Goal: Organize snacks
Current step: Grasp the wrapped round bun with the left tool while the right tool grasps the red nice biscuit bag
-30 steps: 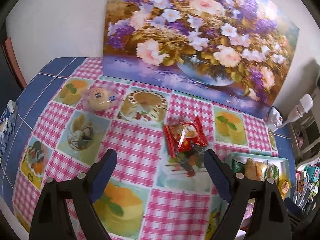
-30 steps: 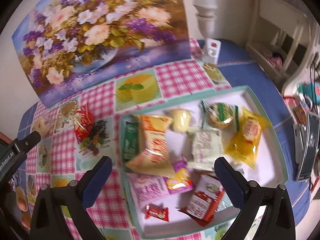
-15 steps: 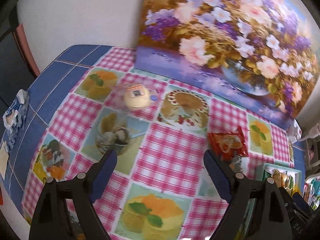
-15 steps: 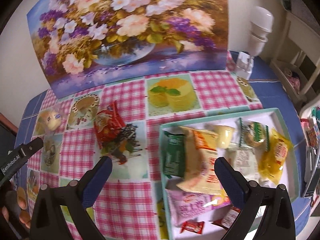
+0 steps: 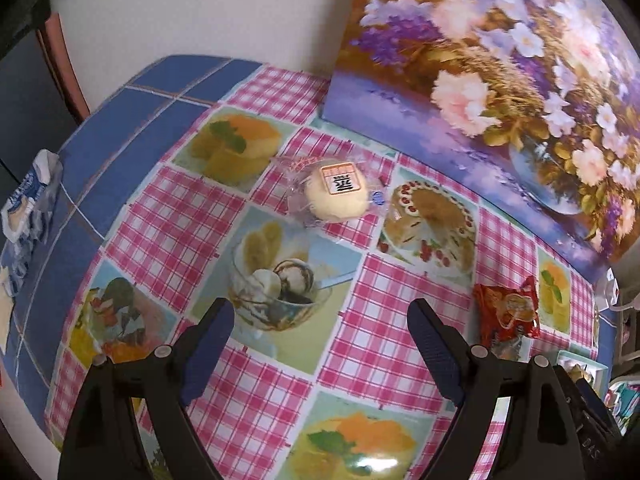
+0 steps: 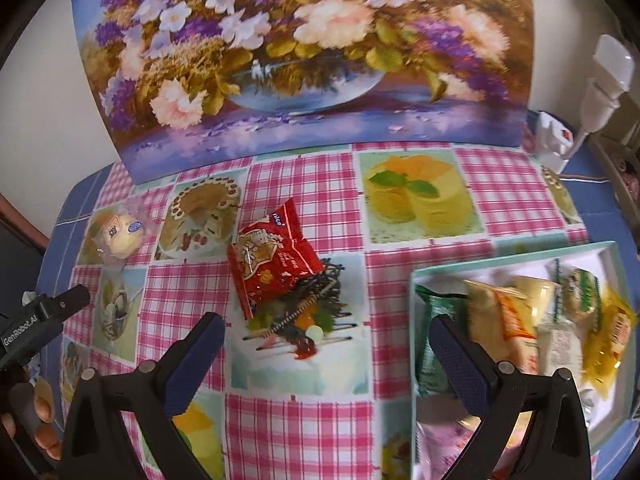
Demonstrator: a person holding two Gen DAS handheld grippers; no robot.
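Observation:
A round pale bun in clear wrap (image 5: 335,193) lies on the checked tablecloth, ahead of my open, empty left gripper (image 5: 320,344); it also shows in the right wrist view (image 6: 120,234) at far left. A red snack packet (image 6: 272,258) lies mid-table, just ahead and left of centre of my open, empty right gripper (image 6: 326,356); it shows in the left wrist view (image 5: 507,312) to the right. A teal-rimmed white tray (image 6: 520,254) at right holds several wrapped snacks, among them a green packet (image 6: 430,344) and a yellow one (image 6: 612,344).
A large flower painting (image 6: 304,56) leans on the wall at the table's back. A white lamp (image 6: 604,76) stands at back right. A blue-white wrapper (image 5: 28,204) lies at the left table edge. The left gripper's body (image 6: 36,320) shows at left.
Both grippers have swung left. The bun has come nearer the centre of the left view; the red packet now sits ahead of the right gripper and the tray has slid to the right edge.

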